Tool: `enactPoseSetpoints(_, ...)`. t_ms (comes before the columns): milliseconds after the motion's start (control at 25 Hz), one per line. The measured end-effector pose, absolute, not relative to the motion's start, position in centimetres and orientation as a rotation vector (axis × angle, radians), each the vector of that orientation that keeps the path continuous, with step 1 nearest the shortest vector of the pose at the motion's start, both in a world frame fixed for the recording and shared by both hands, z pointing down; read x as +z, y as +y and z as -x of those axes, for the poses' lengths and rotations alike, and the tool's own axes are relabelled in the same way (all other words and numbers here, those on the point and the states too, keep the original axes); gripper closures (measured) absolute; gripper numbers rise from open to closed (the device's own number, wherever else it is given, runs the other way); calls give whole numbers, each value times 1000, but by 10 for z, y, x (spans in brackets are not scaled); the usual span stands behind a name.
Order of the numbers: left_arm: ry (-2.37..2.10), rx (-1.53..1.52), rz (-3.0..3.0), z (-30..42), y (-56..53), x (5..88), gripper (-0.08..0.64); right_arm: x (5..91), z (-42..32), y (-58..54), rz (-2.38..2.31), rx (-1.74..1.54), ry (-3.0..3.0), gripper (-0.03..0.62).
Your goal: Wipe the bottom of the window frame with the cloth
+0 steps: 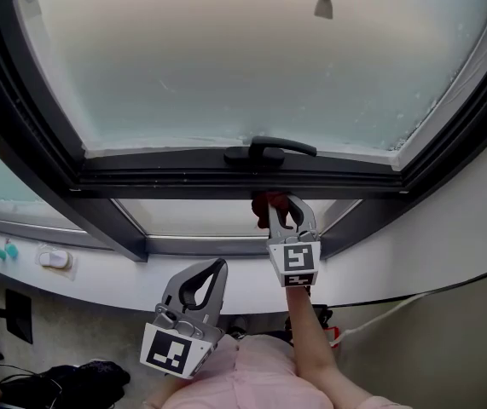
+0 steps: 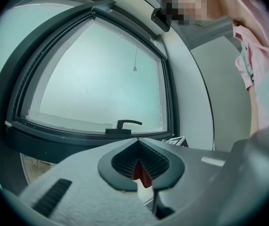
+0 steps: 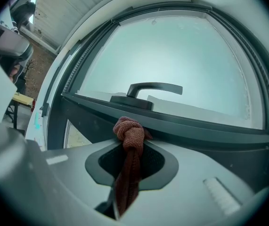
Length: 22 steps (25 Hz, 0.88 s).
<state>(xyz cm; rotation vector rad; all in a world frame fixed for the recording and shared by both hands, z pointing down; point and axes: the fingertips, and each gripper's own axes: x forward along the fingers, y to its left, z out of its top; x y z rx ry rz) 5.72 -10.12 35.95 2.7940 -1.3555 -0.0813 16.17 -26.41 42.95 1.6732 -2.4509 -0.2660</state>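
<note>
Right gripper (image 1: 284,204): raised to the window frame (image 1: 183,180) and clenched on the red cloth (image 1: 269,203). The cloth runs as a twisted strand between the jaws. Its knotted end sticks out past the tips.

Cloth position: the knot presses against the frame's bottom bar, about midway along it and just below the dark handle (image 1: 269,150). Knot and bar look to be touching in the right gripper view.

Left gripper (image 1: 218,265): held lower, in front of the white sill (image 1: 107,267) and well apart from the cloth. Its jaws are drawn together at the tips, with nothing clamped between them.

Pane (image 1: 243,58) above the bar is frosted and pale. A small cord pull (image 1: 324,5) hangs near the pane's top edge.

Bare forearm (image 1: 307,331) extends behind the right gripper.
</note>
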Motion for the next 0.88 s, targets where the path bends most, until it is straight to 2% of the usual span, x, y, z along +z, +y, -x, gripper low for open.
enactPoseSetpoints(880,-1386,-75,-2785,-96,-100,366,561,434,-249,-266,-1791,-237,-2385,528)
